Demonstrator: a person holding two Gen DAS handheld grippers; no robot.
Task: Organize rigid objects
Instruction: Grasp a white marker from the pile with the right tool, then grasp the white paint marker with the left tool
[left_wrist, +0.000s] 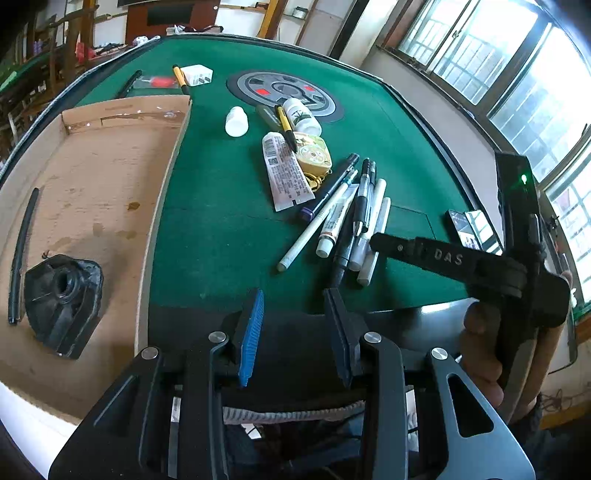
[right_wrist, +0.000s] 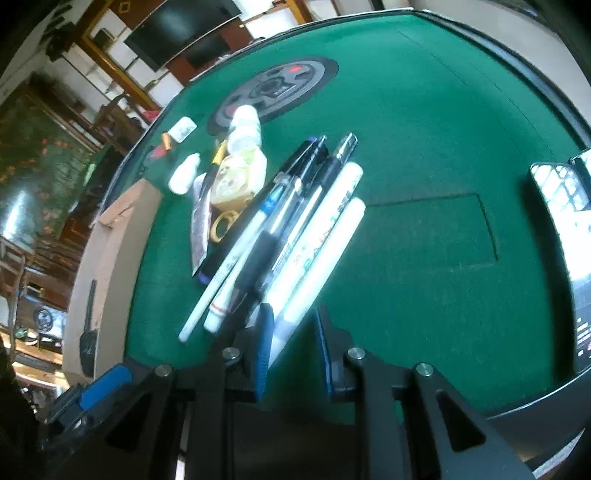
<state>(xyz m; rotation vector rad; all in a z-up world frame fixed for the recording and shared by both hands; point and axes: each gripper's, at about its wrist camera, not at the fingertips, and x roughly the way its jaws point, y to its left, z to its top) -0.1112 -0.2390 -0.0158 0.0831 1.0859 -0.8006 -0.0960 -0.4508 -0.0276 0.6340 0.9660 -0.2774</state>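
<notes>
Two grippers worked above a green felt table (left_wrist: 221, 229). Several pens and markers lay bunched side by side on the felt, near the table's front edge: a white marker (right_wrist: 325, 258) on the outside of the bunch, a second white pen (right_wrist: 332, 206) against it, a black pen with a clear barrel (left_wrist: 365, 195), a thin white pen (left_wrist: 314, 229) and a dark marker with a purple end (left_wrist: 328, 188). Just beyond them sat a white printed tube (left_wrist: 286, 173), a yellow case with a ring (left_wrist: 314, 155), a yellow and black pen (left_wrist: 286, 125), a labelled white bottle (left_wrist: 301, 114) and a small plain white bottle (left_wrist: 236, 122).

To the left a shallow cardboard tray (left_wrist: 110, 177) rested on the felt, holding a black rubber part (left_wrist: 62, 299) and a thin black rod (left_wrist: 22, 251) beside it.

The left gripper (left_wrist: 295, 332) hung over the table's near edge with its jaws parted and nothing between the blue pads. The right gripper (right_wrist: 295, 347) pointed down at the near end of the bunch; the tip of the white marker lay between its fingers, close against the left pad, and a gap remained on the other side, so it was not clenched on the marker. In the left wrist view a hand (left_wrist: 480, 350) gripped the right tool's handle. Two phones (left_wrist: 469, 225) lay at the table's right edge.
</notes>
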